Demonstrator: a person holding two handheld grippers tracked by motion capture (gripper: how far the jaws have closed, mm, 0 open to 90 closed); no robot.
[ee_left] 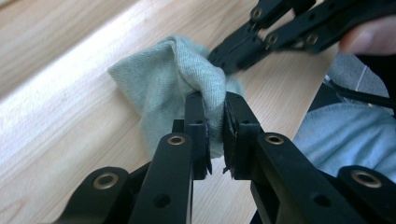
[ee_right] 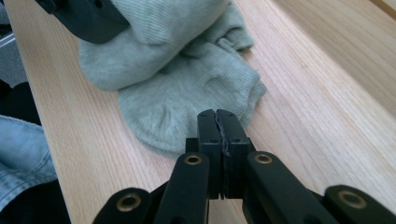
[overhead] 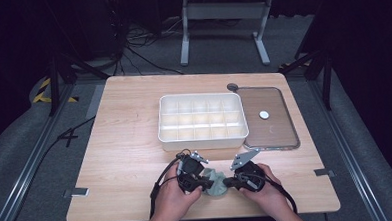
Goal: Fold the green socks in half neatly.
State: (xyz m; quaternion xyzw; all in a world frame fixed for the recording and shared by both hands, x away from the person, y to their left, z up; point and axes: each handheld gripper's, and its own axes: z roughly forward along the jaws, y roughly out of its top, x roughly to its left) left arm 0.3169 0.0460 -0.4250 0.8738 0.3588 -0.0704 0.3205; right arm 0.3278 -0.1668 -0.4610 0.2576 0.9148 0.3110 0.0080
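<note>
A pale grey-green sock (overhead: 217,183) lies bunched near the table's front edge, between my two grippers. My left gripper (overhead: 206,182) is shut on a raised fold of the sock (ee_left: 163,79), and the fabric is pinched between its jaws (ee_left: 214,100). From the other side, my right gripper (overhead: 228,181) comes in with its jaws pressed together (ee_right: 217,116). Its tips rest over the near edge of the sock (ee_right: 187,88), and I see no fabric between them. In the left gripper view the right gripper (ee_left: 222,56) touches the sock's far side.
A white compartment box (overhead: 204,141) stands at the table's middle. Beside it on the right lies a brown tray (overhead: 280,134) with a small white disc (overhead: 264,115) on it. The table's front edge is just behind the grippers, with the person's blue denim (ee_left: 345,135) below it.
</note>
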